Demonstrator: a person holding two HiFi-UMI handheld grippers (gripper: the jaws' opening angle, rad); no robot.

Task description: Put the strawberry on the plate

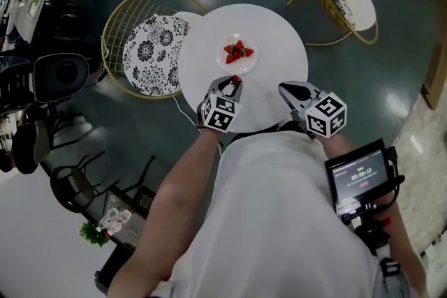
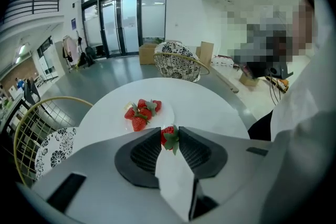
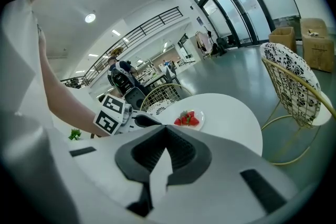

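Between left gripper [image 1: 235, 82] jaws: strawberry [image 2: 168, 136], pinched. Plate [image 1: 250, 61] just ahead, seemingly lower. Carrying step; next, advance, release. Right gripper [image 1: 284, 89] closed, empty.

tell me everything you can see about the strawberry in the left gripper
The strawberry is small and red, with a glossy, seeded skin and green leaves that hang down its near side. It is pinched between the two dark ribbed pads at the tips of the left gripper, and only those pads touch it. It sits above the white round table, just short of the near rim of the white plate, which already holds other strawberries. Its underside is hidden.
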